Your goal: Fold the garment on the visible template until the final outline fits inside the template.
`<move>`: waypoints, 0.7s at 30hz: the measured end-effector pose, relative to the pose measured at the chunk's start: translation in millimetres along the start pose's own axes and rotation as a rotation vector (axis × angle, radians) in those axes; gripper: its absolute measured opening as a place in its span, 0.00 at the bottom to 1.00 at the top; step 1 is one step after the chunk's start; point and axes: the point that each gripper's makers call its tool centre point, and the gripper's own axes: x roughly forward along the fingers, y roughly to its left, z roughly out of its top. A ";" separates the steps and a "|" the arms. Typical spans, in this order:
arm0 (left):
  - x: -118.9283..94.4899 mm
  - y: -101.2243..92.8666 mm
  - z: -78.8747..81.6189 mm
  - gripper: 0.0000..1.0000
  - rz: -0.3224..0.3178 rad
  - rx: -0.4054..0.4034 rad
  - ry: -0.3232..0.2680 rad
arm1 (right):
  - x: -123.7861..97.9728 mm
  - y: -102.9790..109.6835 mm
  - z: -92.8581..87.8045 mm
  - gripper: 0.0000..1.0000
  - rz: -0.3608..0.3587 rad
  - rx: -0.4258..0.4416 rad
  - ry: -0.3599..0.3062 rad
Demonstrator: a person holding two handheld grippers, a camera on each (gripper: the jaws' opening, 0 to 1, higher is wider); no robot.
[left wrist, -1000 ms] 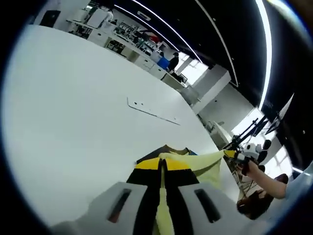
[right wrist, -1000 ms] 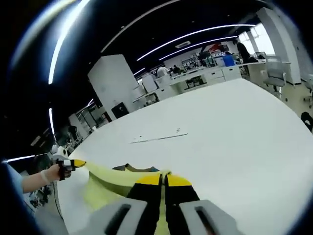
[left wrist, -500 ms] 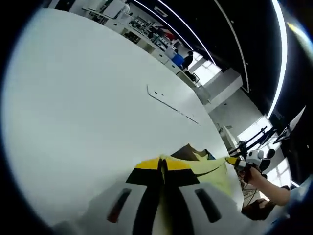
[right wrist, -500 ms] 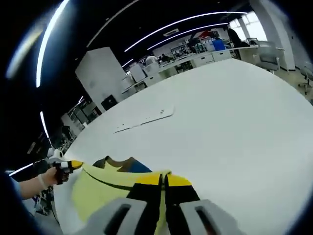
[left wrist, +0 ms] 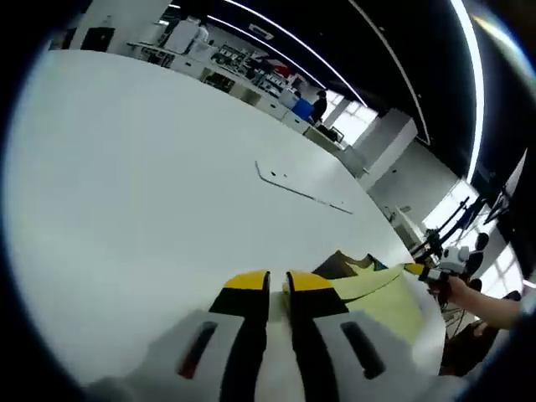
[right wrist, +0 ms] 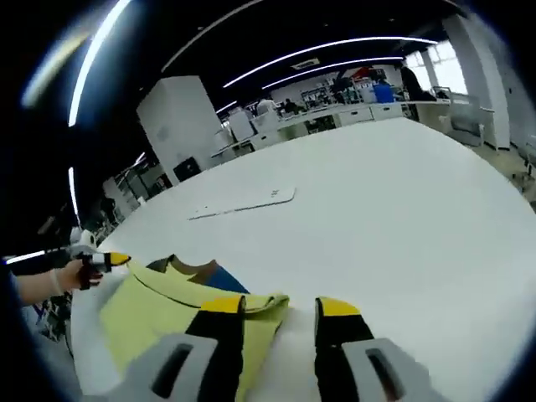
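The yellow garment (right wrist: 159, 306) lies spread on the white tabletop (right wrist: 394, 218), dark collar (right wrist: 191, 270) at its far edge. It looks light and soft, sure to sag and crease, so corners and hems are the places to pinch. The right gripper (right wrist: 280, 308) hangs with fingers spread apart, one finger beside the near hem, grasping nothing. The left gripper (left wrist: 277, 283) shows a narrow gap between its fingers, nothing between them. A flat pale strip (left wrist: 301, 190), perhaps the template's edge, lies well apart from the garment.
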 end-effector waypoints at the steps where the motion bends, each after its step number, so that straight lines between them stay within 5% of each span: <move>1: 0.2 -0.1 -3.7 0.13 -0.001 0.023 0.023 | 0.5 -0.4 -4.5 0.25 -0.009 -0.052 0.020; 4: 0.6 3.1 -18.1 0.34 0.039 0.163 0.095 | 3.7 1.7 -14.9 0.32 -0.015 -0.116 0.064; 7: 2.0 -0.9 -33.2 0.40 0.055 0.293 0.167 | 8.5 5.6 -19.8 0.31 -0.012 -0.227 0.083; 8: 5.1 -5.0 -28.1 0.41 0.039 0.364 0.145 | 9.9 8.2 -20.8 0.31 -0.003 -0.233 0.087; 13: 18.7 -4.9 -21.6 0.50 0.093 0.454 0.158 | 20.0 10.0 -6.6 0.34 -0.018 -0.259 0.051; 18: 32.6 -2.6 -5.9 0.48 0.124 0.338 0.092 | 30.3 -2.9 7.9 0.30 -0.088 -0.227 0.035; 21: 28.6 14.5 3.5 0.48 0.206 0.307 0.064 | 27.1 -11.0 13.6 0.28 -0.129 -0.171 0.017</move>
